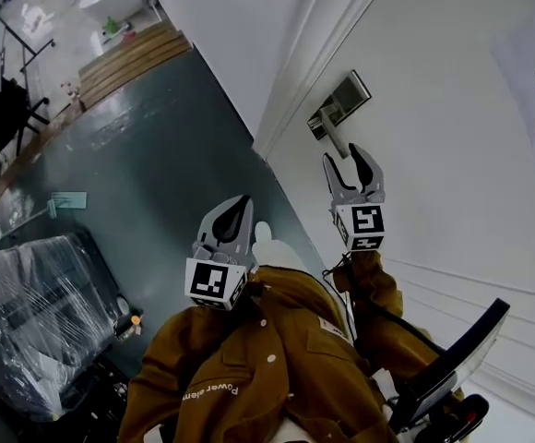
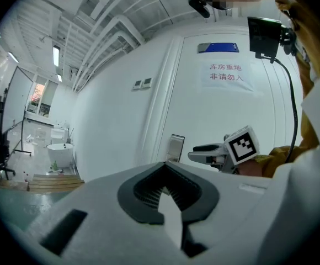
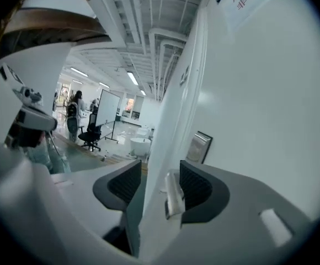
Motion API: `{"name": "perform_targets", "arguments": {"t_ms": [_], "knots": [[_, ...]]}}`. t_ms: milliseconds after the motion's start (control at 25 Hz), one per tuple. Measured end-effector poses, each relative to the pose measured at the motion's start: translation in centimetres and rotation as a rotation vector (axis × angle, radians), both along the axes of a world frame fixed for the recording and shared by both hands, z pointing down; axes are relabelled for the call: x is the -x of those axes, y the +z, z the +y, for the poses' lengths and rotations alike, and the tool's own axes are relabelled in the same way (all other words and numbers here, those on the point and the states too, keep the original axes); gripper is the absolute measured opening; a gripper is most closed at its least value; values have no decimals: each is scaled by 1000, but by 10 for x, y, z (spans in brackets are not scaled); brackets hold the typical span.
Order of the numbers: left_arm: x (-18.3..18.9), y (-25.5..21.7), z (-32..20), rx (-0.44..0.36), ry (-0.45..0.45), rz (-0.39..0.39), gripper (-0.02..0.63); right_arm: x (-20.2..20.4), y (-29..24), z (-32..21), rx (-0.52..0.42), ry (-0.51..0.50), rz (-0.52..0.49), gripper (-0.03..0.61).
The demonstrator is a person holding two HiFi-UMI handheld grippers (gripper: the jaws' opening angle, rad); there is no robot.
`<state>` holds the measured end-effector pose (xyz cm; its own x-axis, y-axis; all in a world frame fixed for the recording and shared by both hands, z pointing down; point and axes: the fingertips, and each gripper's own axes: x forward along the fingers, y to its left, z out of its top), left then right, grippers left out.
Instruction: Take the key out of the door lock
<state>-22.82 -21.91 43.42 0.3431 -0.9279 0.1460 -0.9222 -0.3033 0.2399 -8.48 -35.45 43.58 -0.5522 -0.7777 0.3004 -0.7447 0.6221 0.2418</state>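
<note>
Your left tongs [image 1: 234,215] are closed tight, jaws together with nothing between them, held close in front of your body. Your right tongs [image 1: 352,158] reach further ahead, jaws spread wide, their pads pressing on nothing. Both arms wear brown sleeves [image 1: 383,303].

Background only: white freestanding bathtub [image 2: 58,152] behind light wooden steps [image 1: 134,58], black office chair [image 1: 9,109] left of them, plastic-wrapped dark furniture [image 1: 37,312] on glossy grey floor [image 1: 157,146], white paper notice with red print [image 2: 226,76] under blue plate [image 2: 218,47].
</note>
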Motion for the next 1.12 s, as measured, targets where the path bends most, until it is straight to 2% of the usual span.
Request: {"name": "perform_targets", "arguments": {"t_ms": [80, 160, 200, 240, 280, 320, 480, 600, 640, 680, 800, 880, 920, 1040, 1120], "knots": [[-6, -3, -7, -4, 29, 9, -2, -7, 17, -21, 36, 35, 47, 230], [-13, -6, -14, -8, 54, 13, -2, -11, 42, -36, 136, 54, 56, 270], [-18, -6, -17, -6, 65, 18, -2, -13, 52, -40, 176, 60, 64, 268], [-22, -5, -20, -2, 77, 27, -2, -16, 59, -43, 193, 67, 79, 239], [-26, -3, -24, 5, 88, 39, -2, -18, 63, -45, 192, 71, 97, 142], [-28, -1, -28, 14, 97, 53, -2, -20, 64, -46, 187, 70, 107, 126], [-36, 20, -58, 57, 147, 111, 0, -18, 64, -47, 185, 40, 105, 123], [-45, 45, -105, 85, 186, 148, 0, -18, 65, -47, 184, 36, 98, 123], [-48, 56, -125, 108, 199, 191, 64, -18, 65, -47, 183, 38, 97, 123], [-53, 68, -145, 143, 215, 252, 169, -17, 65, -47, 181, 42, 97, 123], [-71, 100, -200, 263, 267, 514, 210, -18, 68, -50, 185, 49, 99, 123], [-79, 115, -225, 326, 267, 688, 209, -18, 69, -50, 190, 46, 106, 123], [-84, 122, -233, 356, 267, 750, 204, -18, 69, -50, 192, 44, 110, 123], [-97, 143, -247, 451, 280, 873, 186, -15, 68, -49, 197, 34, 113, 123], [-103, 151, -254, 478, 283, 924, 150, -15, 68, -51, 201, 30, 114, 123]]}}
